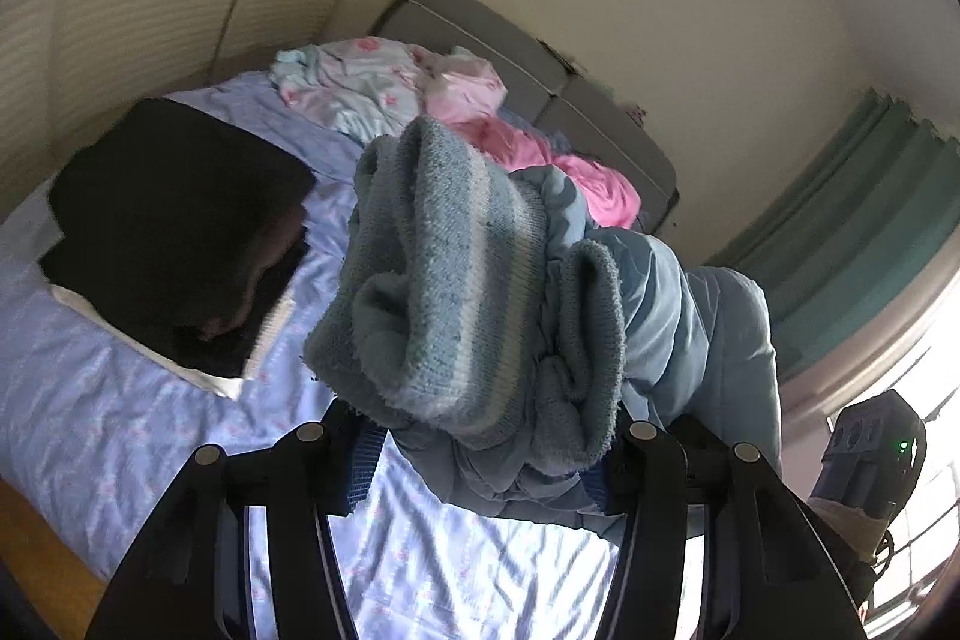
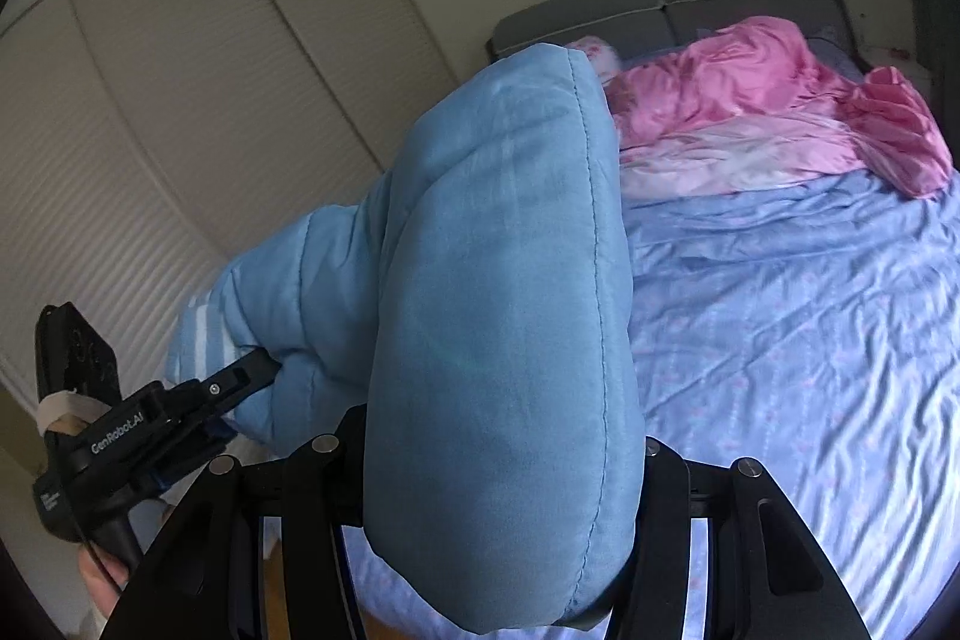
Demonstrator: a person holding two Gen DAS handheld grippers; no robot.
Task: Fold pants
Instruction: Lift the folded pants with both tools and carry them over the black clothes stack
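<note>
You have the light blue padded pants [image 2: 498, 292] lifted off the bed [image 2: 792, 340], bunched thick between both tools: your left hand-held gripper [image 1: 480, 436] is clamped on the ribbed knit cuff end, and your right hand-held gripper [image 2: 498, 466] is clamped on a fat padded fold, each with its jaws about half apart around the bulk. To do this step well, keep both grips firm and level with each other, draw the two ends apart so the fabric hangs straight, then lay it flat on the open sheet before creasing; padding like this will likely spring back, so press each fold down. The lilac sheet is wrinkled but free in front of you. Folded dark clothes [image 1: 174, 238] sit to the left, pink bedding [image 2: 774, 100] by the grey headboard [image 1: 534, 58], louvred closet doors [image 2: 180, 130] beyond.
</note>
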